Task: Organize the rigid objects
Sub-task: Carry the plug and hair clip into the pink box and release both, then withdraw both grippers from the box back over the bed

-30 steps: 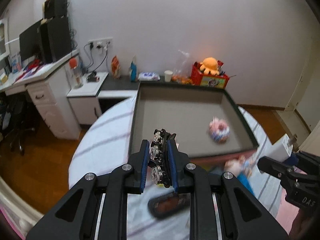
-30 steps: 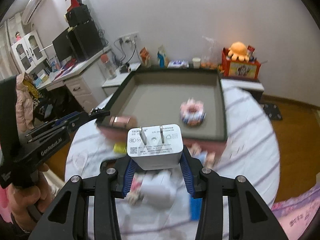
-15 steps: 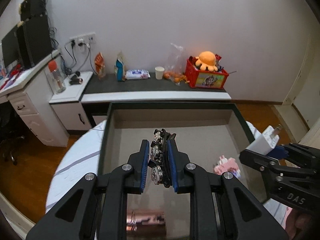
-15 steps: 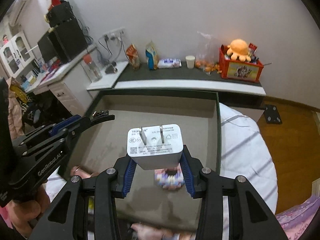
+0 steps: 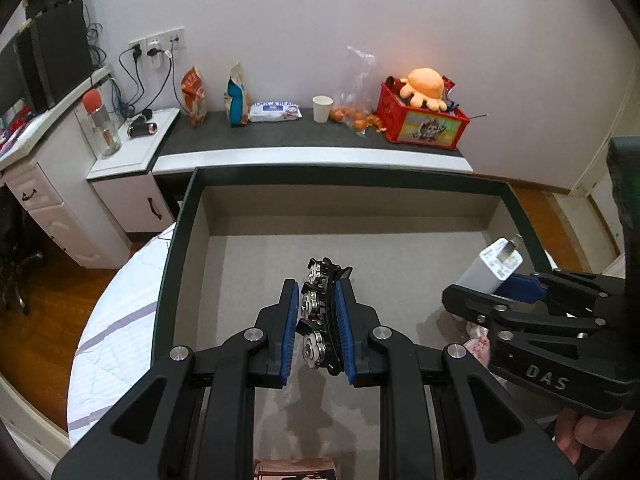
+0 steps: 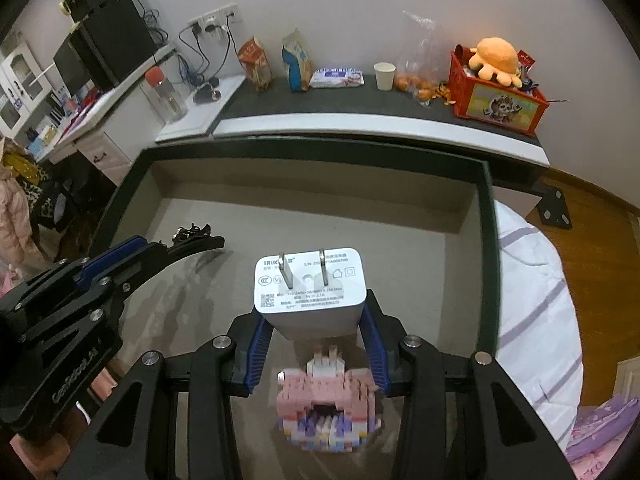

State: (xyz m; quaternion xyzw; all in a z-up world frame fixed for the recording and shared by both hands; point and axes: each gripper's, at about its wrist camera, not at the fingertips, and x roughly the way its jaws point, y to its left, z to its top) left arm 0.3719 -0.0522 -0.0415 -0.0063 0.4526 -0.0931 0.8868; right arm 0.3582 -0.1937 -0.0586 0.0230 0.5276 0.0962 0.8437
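Left wrist view: the left gripper (image 5: pixel 317 334) has its fingers clenched on one black toy locomotive (image 5: pixel 320 312), hanging above the floor of the large open box (image 5: pixel 176 240). Next it likely needs lowering, then release.

Right wrist view: the right gripper (image 6: pixel 316 350) grasps one white charger plug (image 6: pixel 310 292) over the same box, above one pink brick model (image 6: pixel 326 408) lying inside.

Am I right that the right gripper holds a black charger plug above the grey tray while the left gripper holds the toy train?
Not quite: the charger plug in the right gripper is white, as the right wrist view shows. It is above the grey tray, and the left gripper holds the toy train.
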